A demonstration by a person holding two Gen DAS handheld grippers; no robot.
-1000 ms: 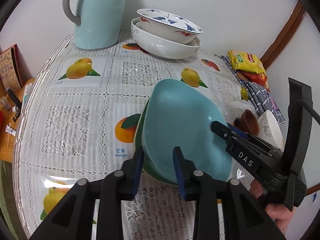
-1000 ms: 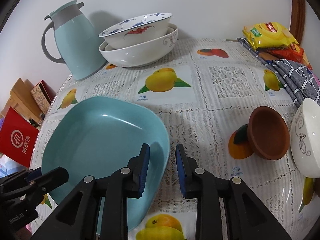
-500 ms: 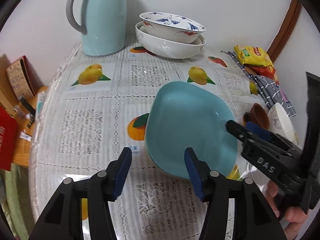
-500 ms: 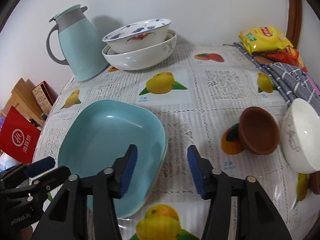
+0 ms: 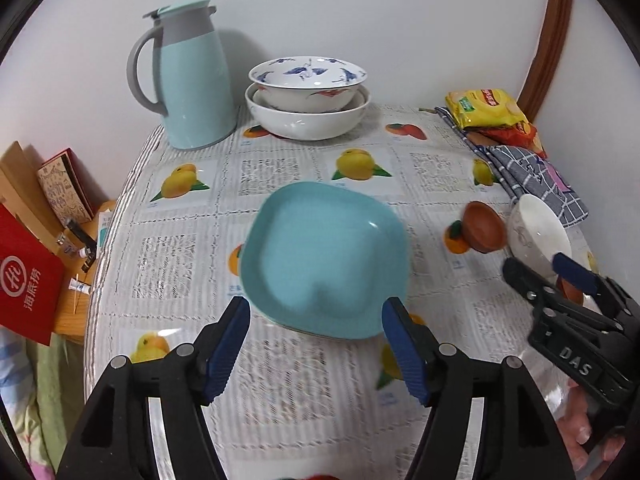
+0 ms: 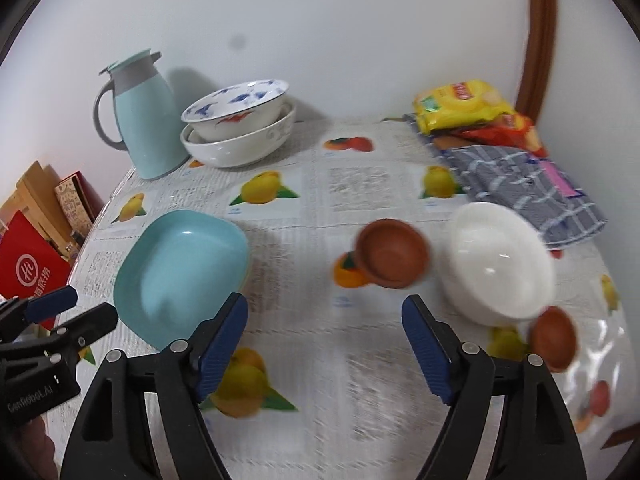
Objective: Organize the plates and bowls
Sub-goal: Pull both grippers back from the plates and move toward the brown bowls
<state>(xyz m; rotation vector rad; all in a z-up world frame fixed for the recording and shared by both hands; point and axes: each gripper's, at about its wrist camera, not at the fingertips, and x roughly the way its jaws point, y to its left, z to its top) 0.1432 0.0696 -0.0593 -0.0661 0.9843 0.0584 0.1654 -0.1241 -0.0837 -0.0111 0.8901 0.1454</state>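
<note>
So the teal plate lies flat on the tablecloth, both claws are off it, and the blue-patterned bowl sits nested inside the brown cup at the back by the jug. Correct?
Not quite. The blue-patterned bowl is nested in a larger white bowl, not a brown cup; the left wrist view shows it. The rest holds: the teal plate lies flat on the tablecloth, the left claw and right claw are off it, and the stack stands by the jug.

Left claw opening over teal plate, seemingly stacked.
</note>
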